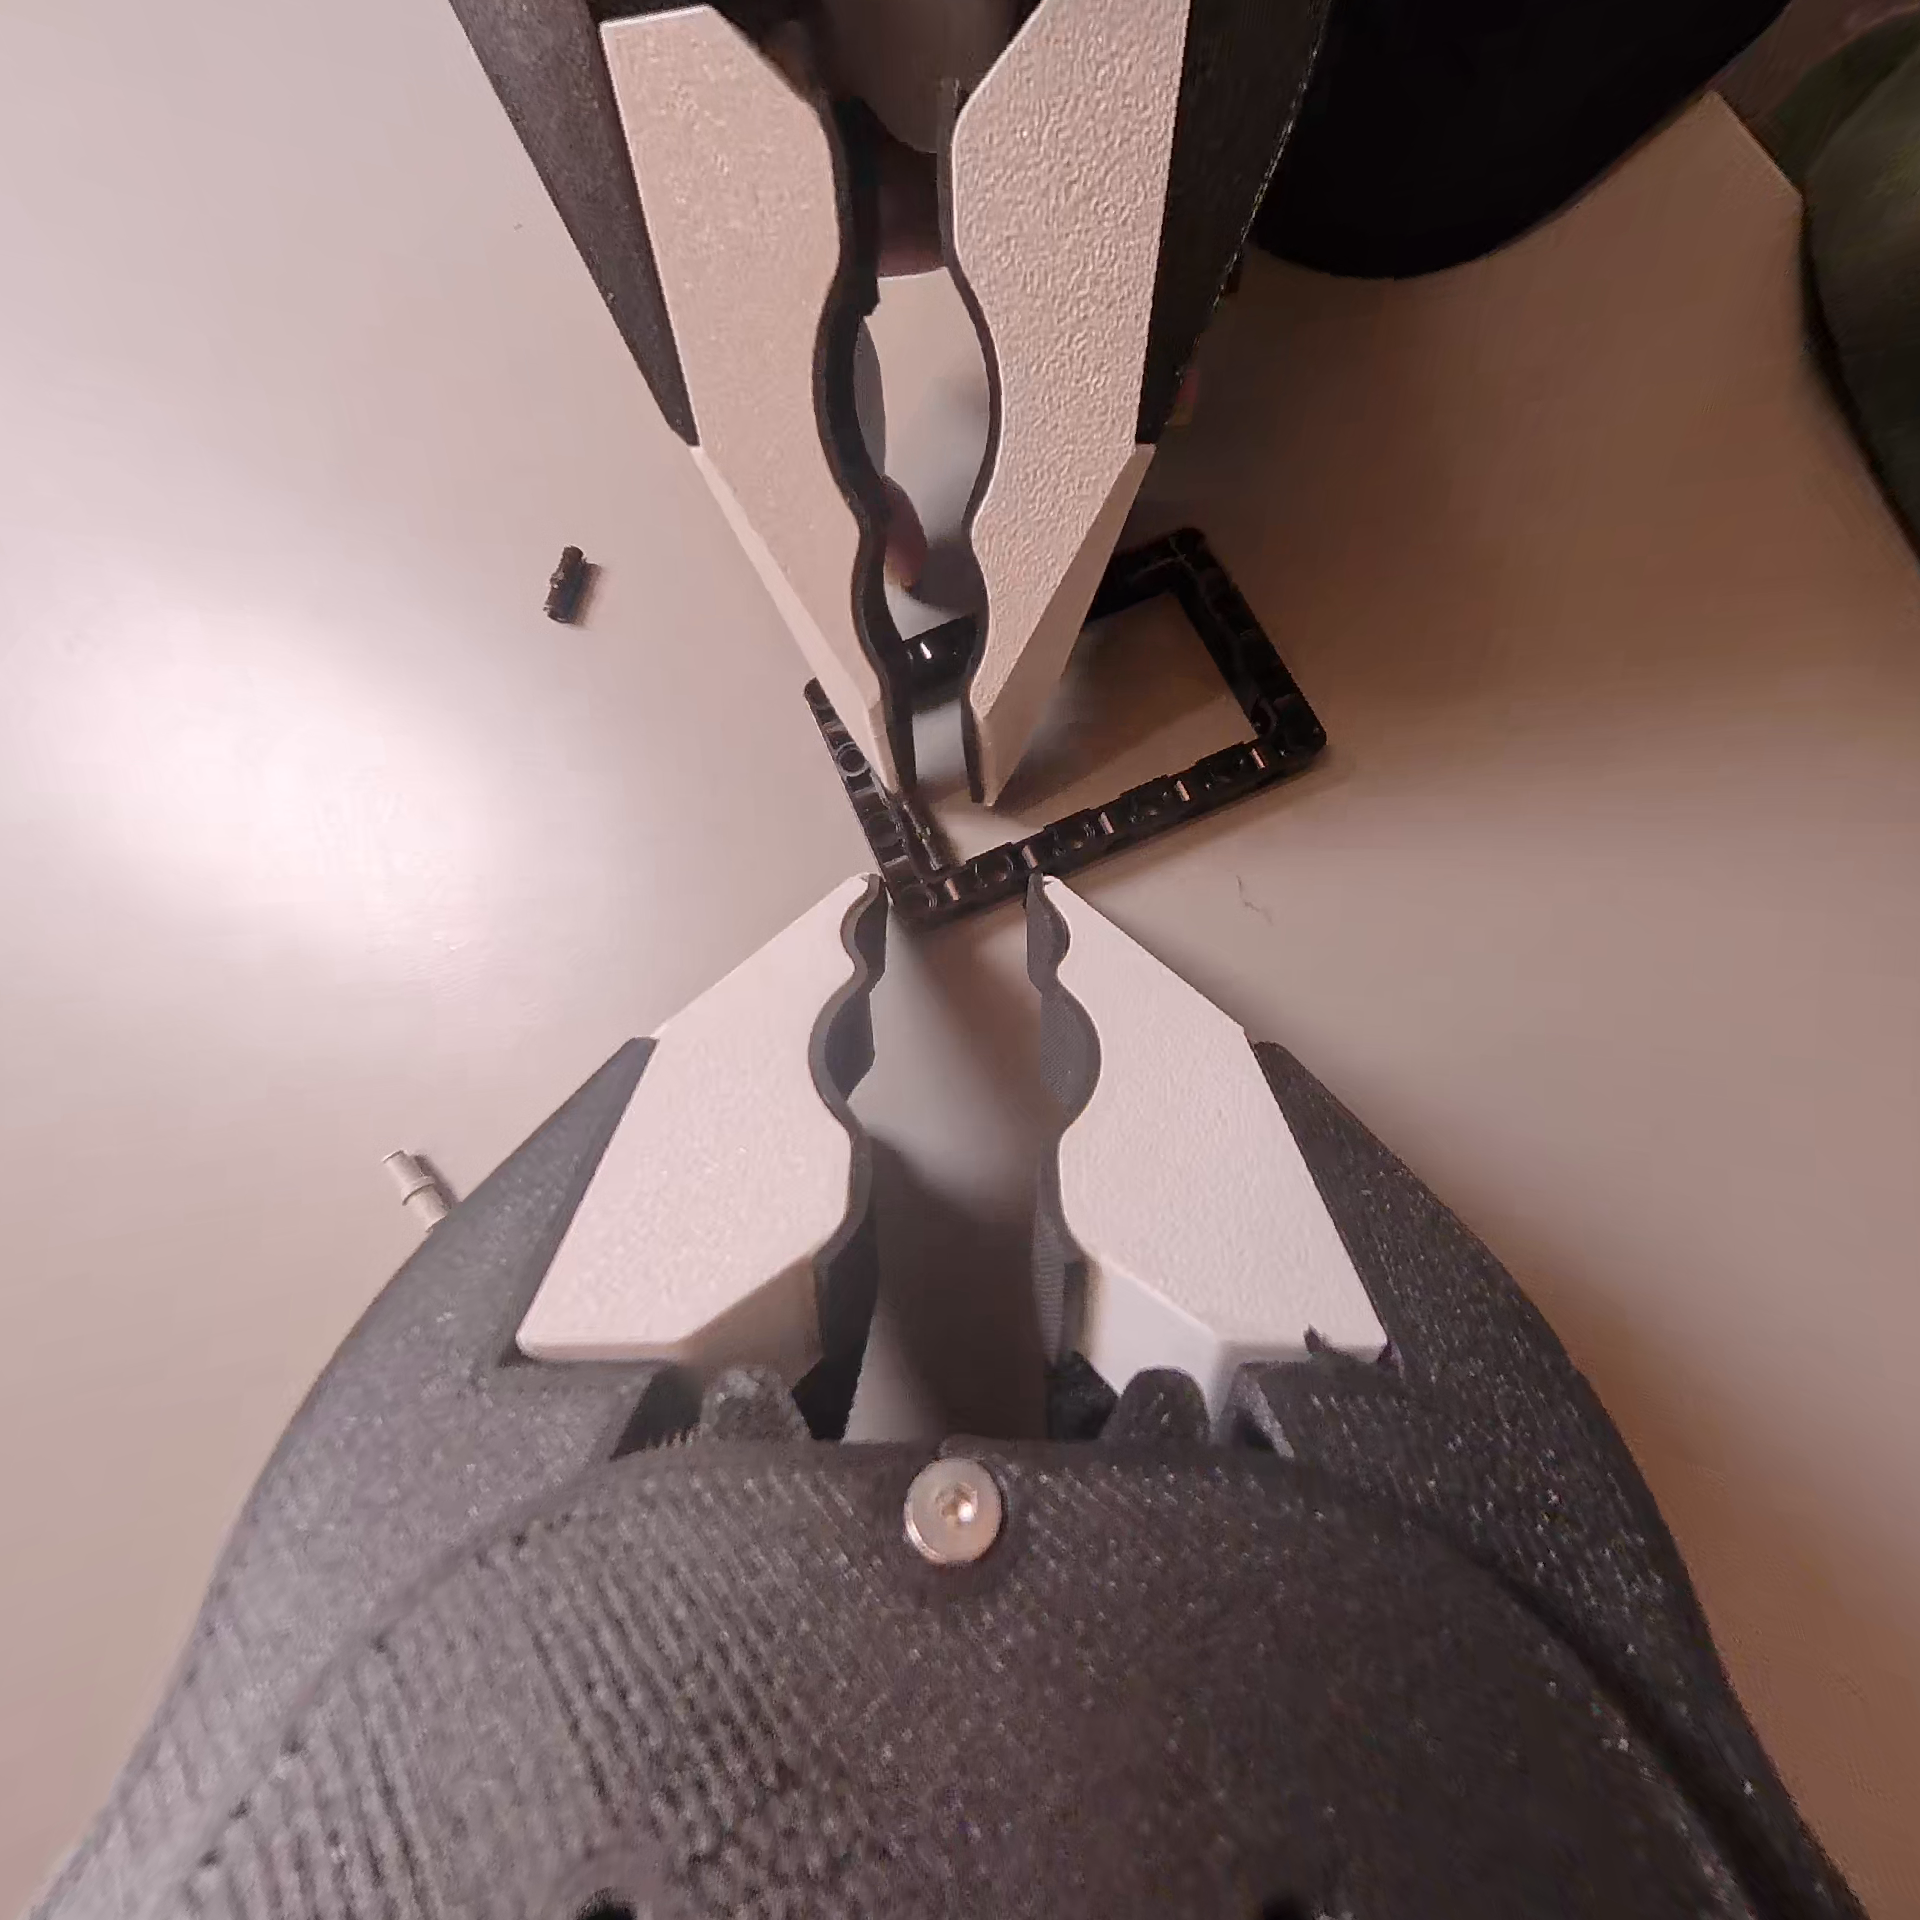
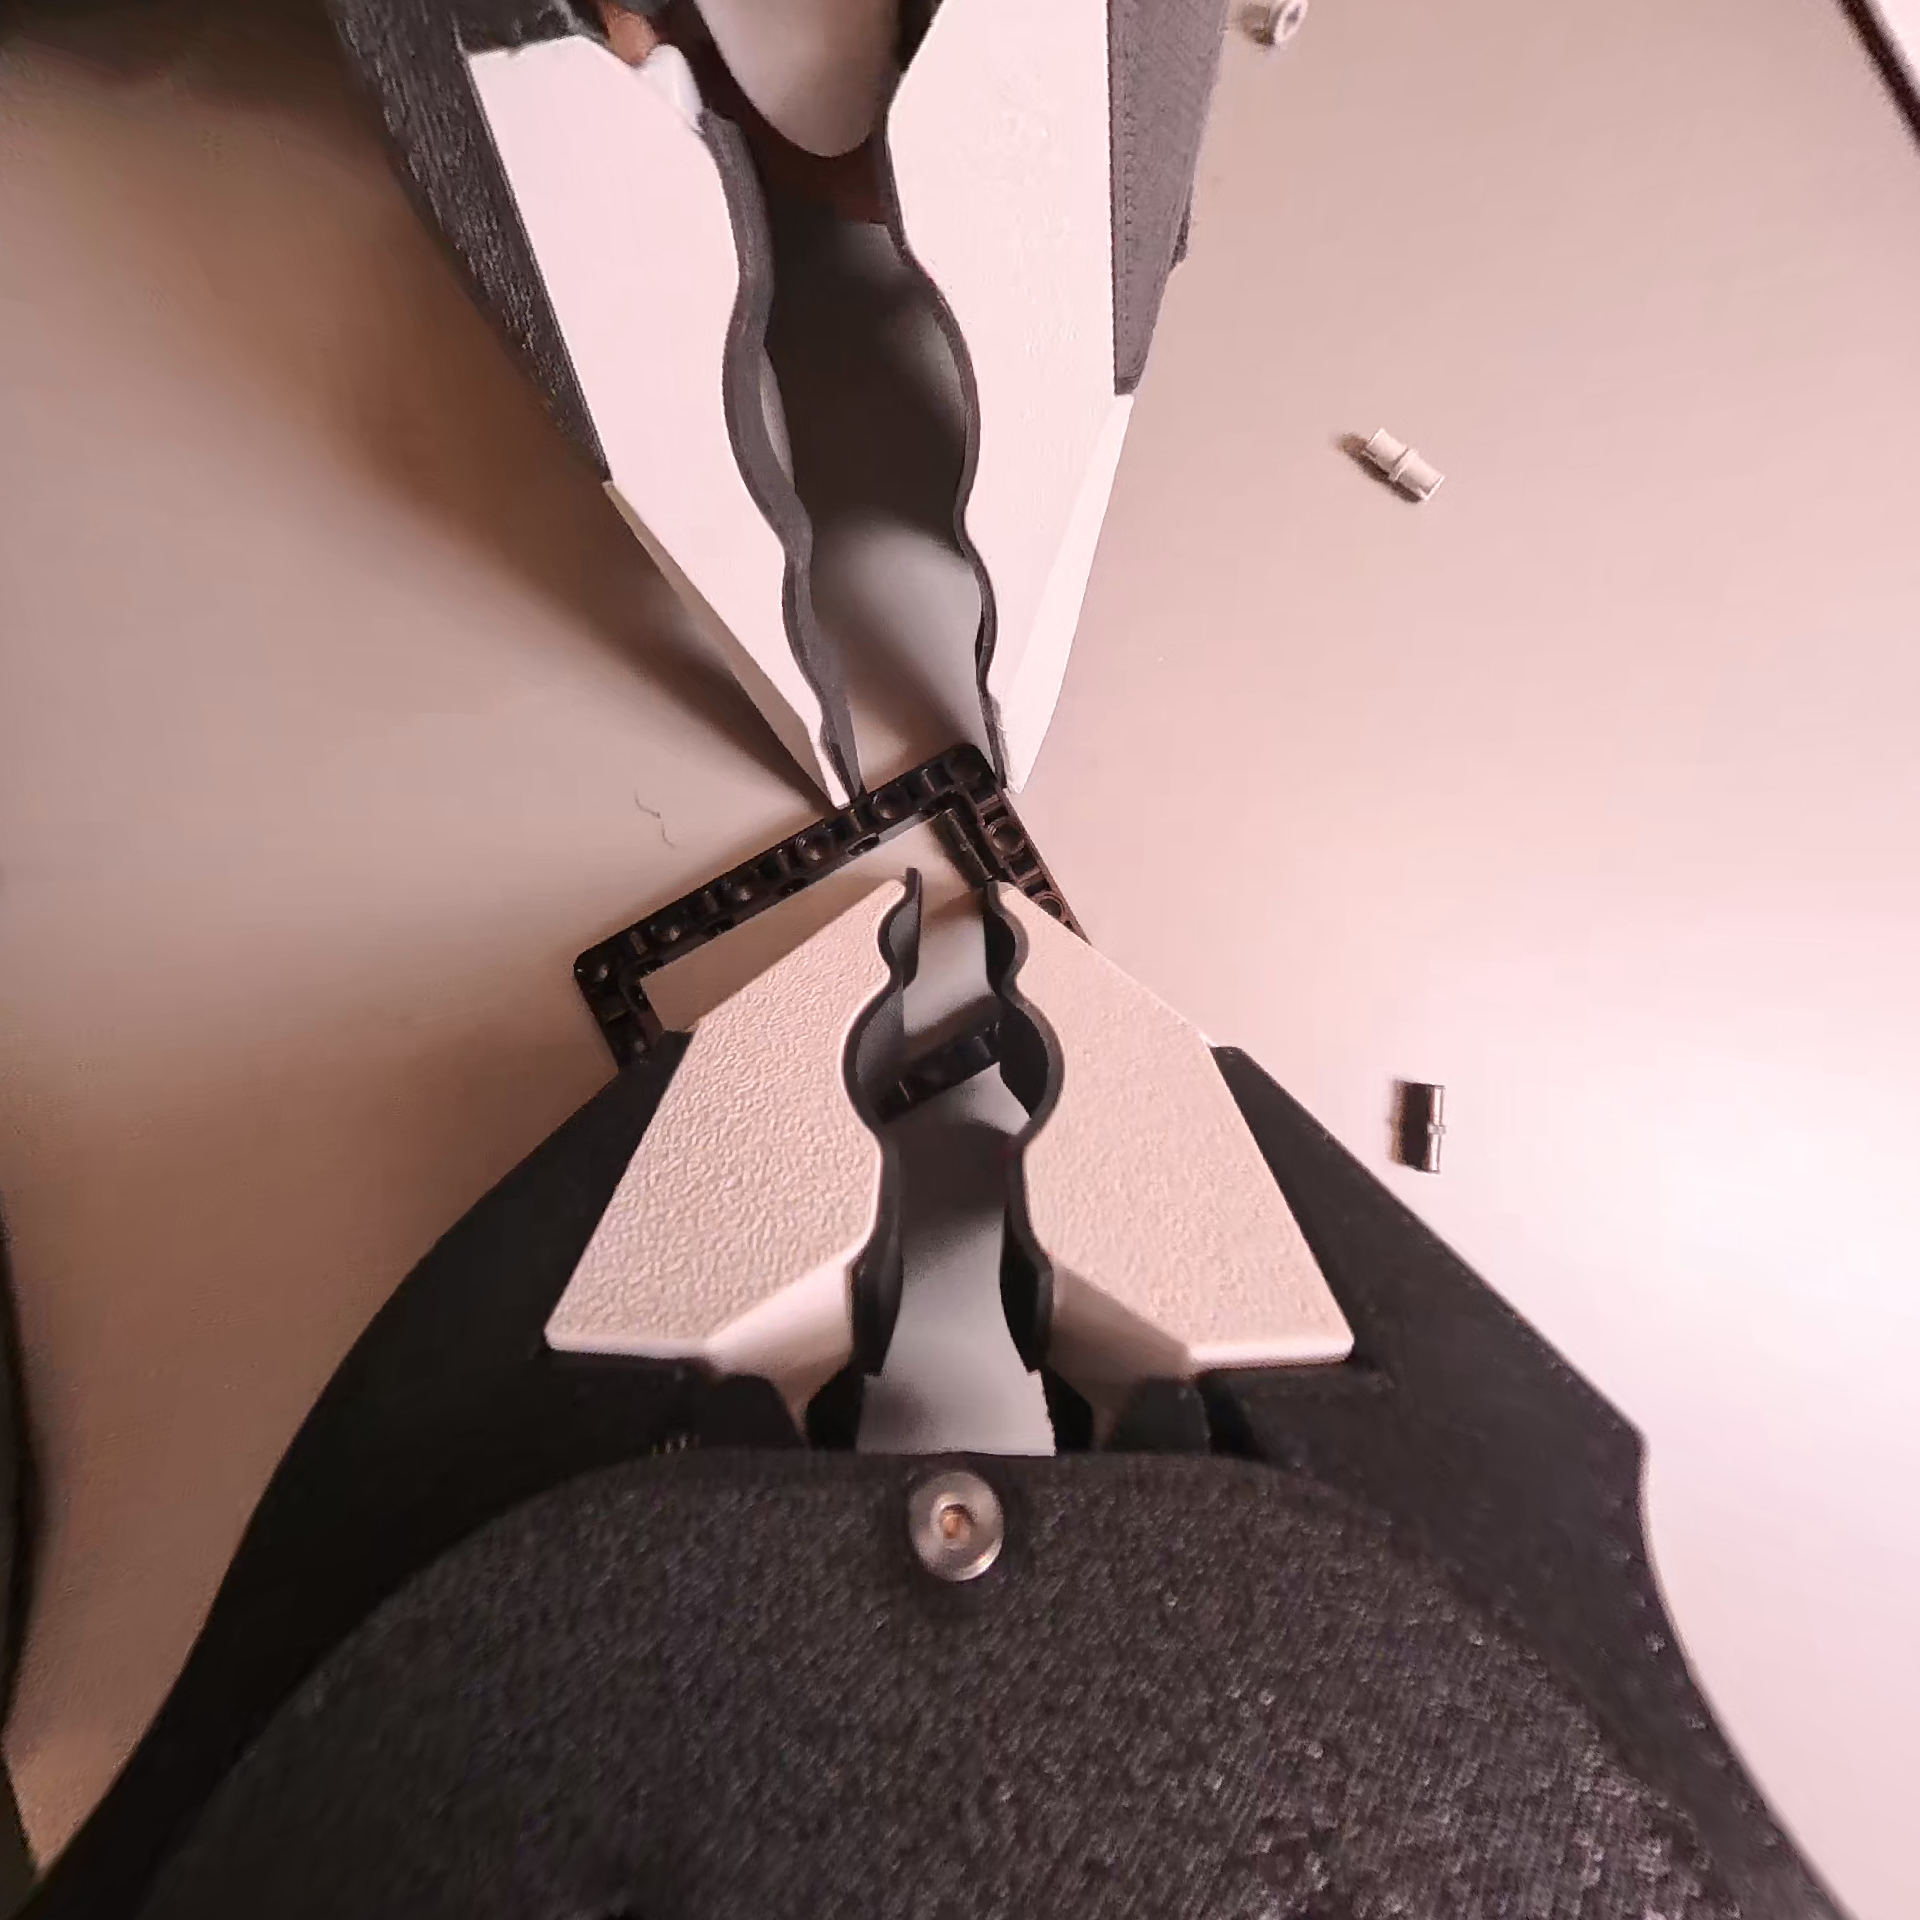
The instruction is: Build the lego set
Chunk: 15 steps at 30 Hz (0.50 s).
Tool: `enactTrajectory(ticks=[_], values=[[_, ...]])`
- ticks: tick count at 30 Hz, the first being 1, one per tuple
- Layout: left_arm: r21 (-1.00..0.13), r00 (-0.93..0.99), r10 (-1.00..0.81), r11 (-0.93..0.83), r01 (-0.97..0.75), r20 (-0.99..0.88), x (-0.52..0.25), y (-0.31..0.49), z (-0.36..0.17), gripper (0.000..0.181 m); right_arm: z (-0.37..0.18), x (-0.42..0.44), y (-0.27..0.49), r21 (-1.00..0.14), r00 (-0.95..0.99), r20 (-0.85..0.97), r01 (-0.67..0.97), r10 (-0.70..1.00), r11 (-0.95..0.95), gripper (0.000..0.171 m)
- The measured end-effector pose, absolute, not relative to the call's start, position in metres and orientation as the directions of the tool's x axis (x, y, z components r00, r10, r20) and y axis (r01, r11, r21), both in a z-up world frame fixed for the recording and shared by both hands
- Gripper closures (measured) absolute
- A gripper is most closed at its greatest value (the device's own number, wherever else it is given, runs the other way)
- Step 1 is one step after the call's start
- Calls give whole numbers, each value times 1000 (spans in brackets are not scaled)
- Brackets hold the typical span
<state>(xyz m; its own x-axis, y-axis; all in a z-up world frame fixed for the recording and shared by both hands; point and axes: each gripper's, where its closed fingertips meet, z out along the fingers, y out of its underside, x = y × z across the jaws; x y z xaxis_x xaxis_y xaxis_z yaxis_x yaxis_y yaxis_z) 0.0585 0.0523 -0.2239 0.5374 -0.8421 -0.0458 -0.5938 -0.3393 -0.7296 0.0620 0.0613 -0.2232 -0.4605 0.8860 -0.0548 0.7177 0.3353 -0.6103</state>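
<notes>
Left wrist view alone shows a black pin [image 1: 935,657], seemingly pinched in the right gripper [image 1: 940,764] over the black rectangular lego frame [image 1: 1081,836]; left gripper [image 1: 956,904] gapes beside its corner on the glossy beige table [image 1: 312,520].

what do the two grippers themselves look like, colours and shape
Both match: the left gripper and right gripper each have two white, grainy, wedge-shaped fingers lined with dark wavy pads, set in a black ribbed printed body with a silver screw at its centre. No cables or sleeves show.
</notes>
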Motion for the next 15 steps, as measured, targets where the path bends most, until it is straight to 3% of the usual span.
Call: enactTrajectory(ticks=[15], values=[[-733,552,-832,-349,-584,-43,60,53,-224,156,-222,62,61,-632,-485,-81,701,871,332,171]])
